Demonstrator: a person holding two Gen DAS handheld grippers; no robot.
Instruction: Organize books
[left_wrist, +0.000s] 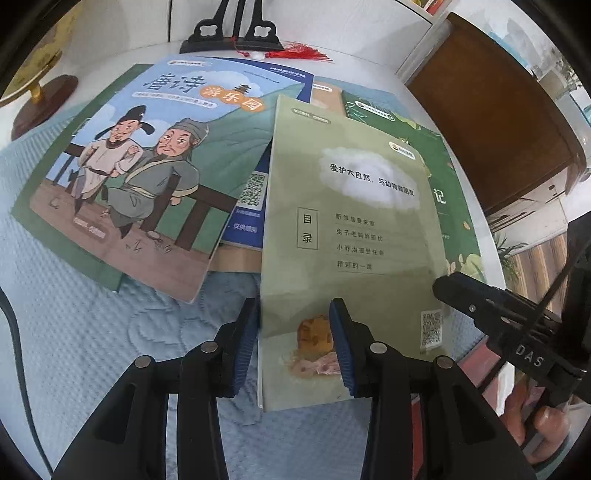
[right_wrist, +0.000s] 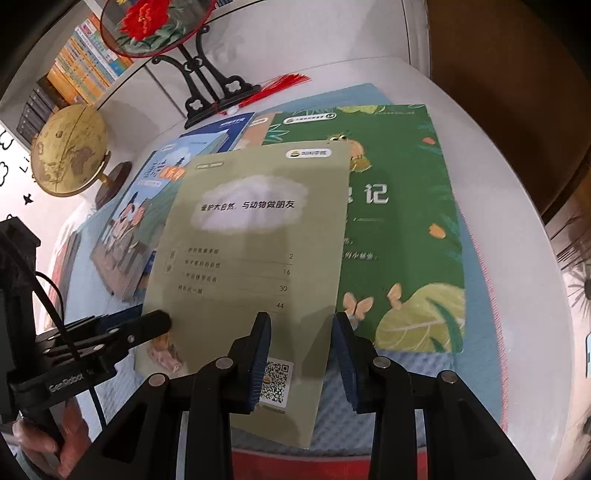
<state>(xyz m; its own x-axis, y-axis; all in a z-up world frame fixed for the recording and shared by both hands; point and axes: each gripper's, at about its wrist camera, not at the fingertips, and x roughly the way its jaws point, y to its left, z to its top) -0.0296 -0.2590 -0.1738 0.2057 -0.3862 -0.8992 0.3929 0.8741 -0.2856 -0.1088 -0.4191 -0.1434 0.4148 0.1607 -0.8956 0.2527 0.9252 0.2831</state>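
Nearest, the left gripper (left_wrist: 295, 345) straddles the near-left edge of the pale green booklet (left_wrist: 351, 229), and the right gripper (right_wrist: 301, 360) straddles its near-right edge; both sets of jaws stand apart, not clamped. The booklet lies topmost on the scattered books, overlapping the dark green book (right_wrist: 402, 229) and the blue picture book (left_wrist: 147, 166) beyond. It looks like the pickup step: next, both must close on the edges.

Olive booklet (right_wrist: 255, 236) lists 2, 16, 30, 44.
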